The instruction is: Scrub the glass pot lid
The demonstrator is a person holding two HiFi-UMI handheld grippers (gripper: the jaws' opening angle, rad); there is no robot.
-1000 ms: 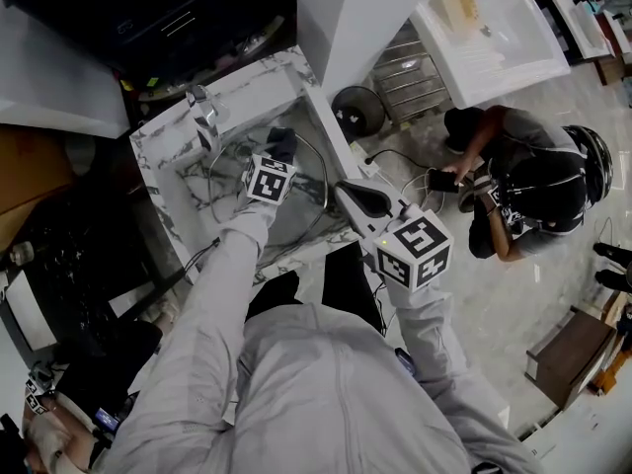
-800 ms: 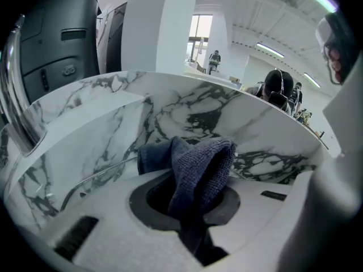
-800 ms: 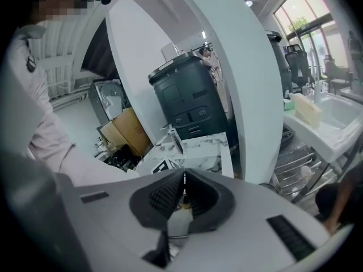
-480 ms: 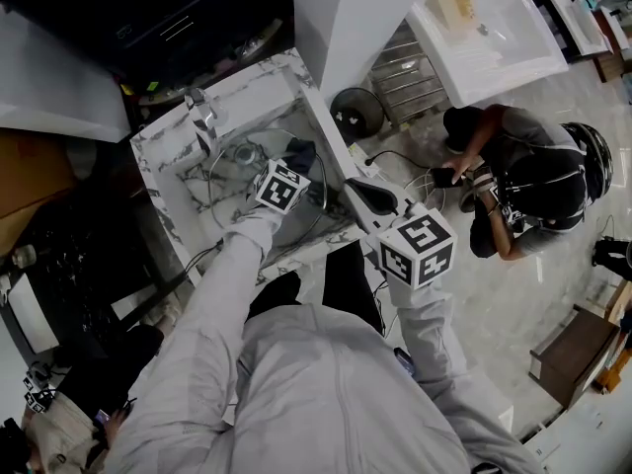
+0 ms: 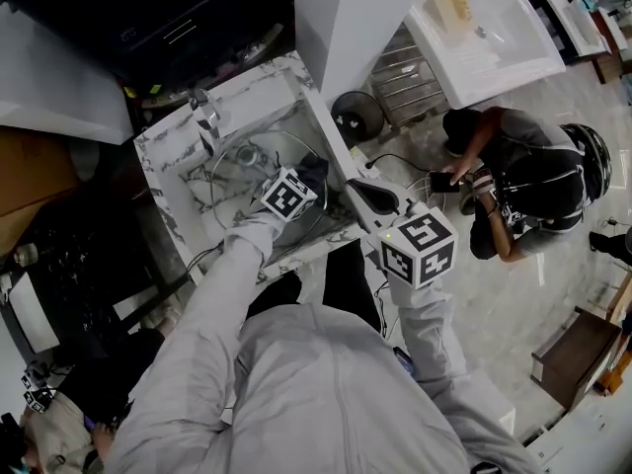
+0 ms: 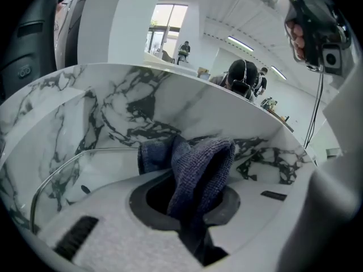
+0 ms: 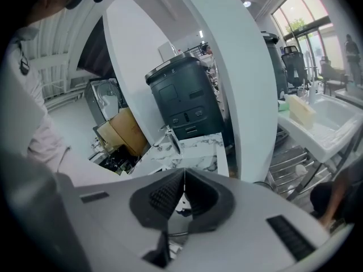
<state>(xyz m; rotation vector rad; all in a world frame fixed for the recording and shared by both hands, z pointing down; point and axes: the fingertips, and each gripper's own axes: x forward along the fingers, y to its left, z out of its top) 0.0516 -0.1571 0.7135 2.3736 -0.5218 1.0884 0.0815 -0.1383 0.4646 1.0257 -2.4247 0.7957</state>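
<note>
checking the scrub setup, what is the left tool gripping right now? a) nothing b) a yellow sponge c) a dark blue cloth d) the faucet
c, since the left gripper view shows the left tool shut on a dark blue cloth inside the marble sink.

The round clear glass pot lid with a metal rim [image 5: 237,191] lies just below the left gripper's [image 6: 190,208] jaws, which pinch a dark blue cloth [image 6: 198,163].
</note>
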